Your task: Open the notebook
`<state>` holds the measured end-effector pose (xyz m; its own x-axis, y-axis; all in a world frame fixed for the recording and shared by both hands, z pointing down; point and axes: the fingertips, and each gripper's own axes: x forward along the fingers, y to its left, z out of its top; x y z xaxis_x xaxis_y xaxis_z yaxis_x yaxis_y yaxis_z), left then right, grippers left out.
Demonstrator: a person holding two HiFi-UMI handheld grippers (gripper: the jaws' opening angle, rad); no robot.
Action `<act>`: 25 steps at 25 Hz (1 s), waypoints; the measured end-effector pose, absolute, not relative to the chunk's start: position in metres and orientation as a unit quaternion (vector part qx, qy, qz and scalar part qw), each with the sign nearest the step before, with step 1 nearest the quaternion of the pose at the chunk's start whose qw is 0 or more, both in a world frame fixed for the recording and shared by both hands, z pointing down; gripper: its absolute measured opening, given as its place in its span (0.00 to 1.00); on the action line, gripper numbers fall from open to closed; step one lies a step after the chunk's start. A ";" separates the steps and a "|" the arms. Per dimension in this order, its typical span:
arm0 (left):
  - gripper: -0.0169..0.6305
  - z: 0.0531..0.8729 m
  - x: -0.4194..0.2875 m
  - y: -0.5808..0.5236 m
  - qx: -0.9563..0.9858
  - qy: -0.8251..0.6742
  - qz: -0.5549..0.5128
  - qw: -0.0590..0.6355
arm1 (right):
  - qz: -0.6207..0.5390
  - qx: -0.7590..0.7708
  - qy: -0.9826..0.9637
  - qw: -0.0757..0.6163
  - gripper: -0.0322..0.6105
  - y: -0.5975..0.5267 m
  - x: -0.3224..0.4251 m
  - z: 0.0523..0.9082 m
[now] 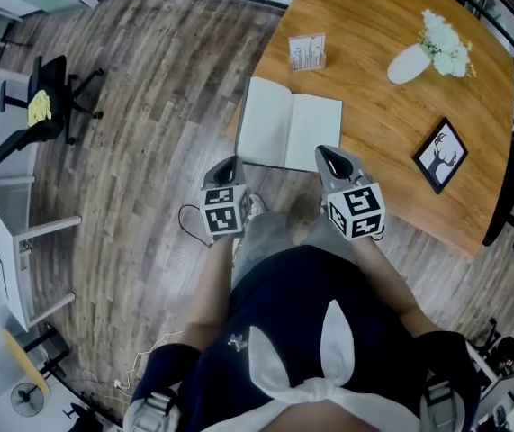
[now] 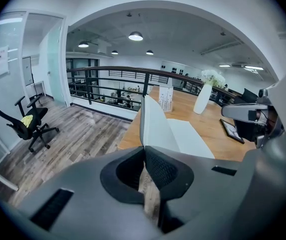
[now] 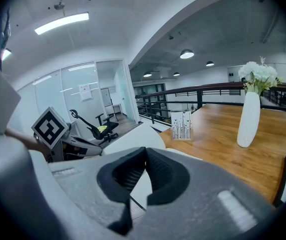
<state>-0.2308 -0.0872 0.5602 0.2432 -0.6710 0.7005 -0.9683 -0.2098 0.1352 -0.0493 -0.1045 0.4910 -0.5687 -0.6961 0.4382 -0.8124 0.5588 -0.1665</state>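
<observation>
Both of your grippers are at the near edge of the wooden table, one at each near corner of the notebook. The notebook lies already open, blank white pages up, spine pointing away from you, its near-left corner about at the table's edge.

Your left gripper has its jaws closed tip to tip, right at the outer edge of the left page. In the left gripper view that page rises straight from the tips. You cannot tell whether the page edge is pinched between them or only touching.

Your right gripper also has its jaws together at the tips, over the near corner of the right page. White paper shows through the gap behind the pads, and no grip on it can be made out.

Further back on the table are a small card stand, a white vase with white flowers, and a black picture frame lying flat to the right. An office chair stands on the wood floor, off to the left.
</observation>
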 end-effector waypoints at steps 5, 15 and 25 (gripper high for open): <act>0.06 0.570 -0.238 -0.091 0.738 -0.547 0.270 0.291 | 0.186 0.447 -0.860 0.161 0.05 -0.106 -0.054 0.495; 0.07 0.590 -0.254 -0.096 0.739 -0.523 0.298 0.302 | 0.198 0.473 -0.845 0.153 0.05 -0.107 -0.063 0.502; 0.07 0.614 -0.263 -0.104 0.735 -0.515 0.309 0.315 | 0.209 0.489 -0.832 0.156 0.05 -0.109 -0.060 0.512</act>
<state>-0.2634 -0.1036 0.6139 0.2797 -0.5627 0.7779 -0.9513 -0.2720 0.1454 -0.0603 -0.1094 0.5119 -0.4724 -0.7494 0.4639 -0.8796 0.4340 -0.1946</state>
